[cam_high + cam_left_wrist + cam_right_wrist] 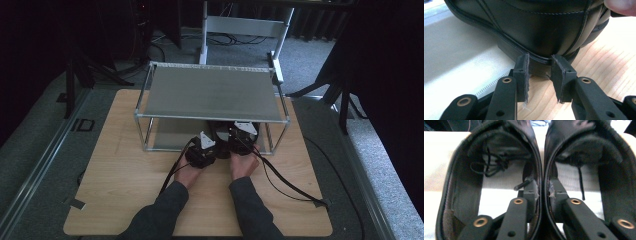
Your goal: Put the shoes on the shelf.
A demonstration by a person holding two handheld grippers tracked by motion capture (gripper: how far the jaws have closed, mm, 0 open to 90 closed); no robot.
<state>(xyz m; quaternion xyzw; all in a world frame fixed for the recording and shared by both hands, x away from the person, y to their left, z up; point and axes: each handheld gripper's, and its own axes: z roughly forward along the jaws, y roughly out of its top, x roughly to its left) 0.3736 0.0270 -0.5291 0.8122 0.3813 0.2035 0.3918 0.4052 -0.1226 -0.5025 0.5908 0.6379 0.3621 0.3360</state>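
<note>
A pair of black leather shoes stands at the front of a metal rack, partly under its top shelf. In the right gripper view the left shoe and the right shoe are seen from above, side by side, laces tucked inside. My right gripper is shut on their two touching inner walls, one jaw in each shoe. My left gripper is open, its pads just against the heel of a shoe. From above, the left gripper and right gripper sit close together.
The rack's low shelf lies pale under the shoe, meeting the wooden table. A person's fingertip shows by the shoe's far side. Rack posts flank the shoes. Cables trail over the table toward the right.
</note>
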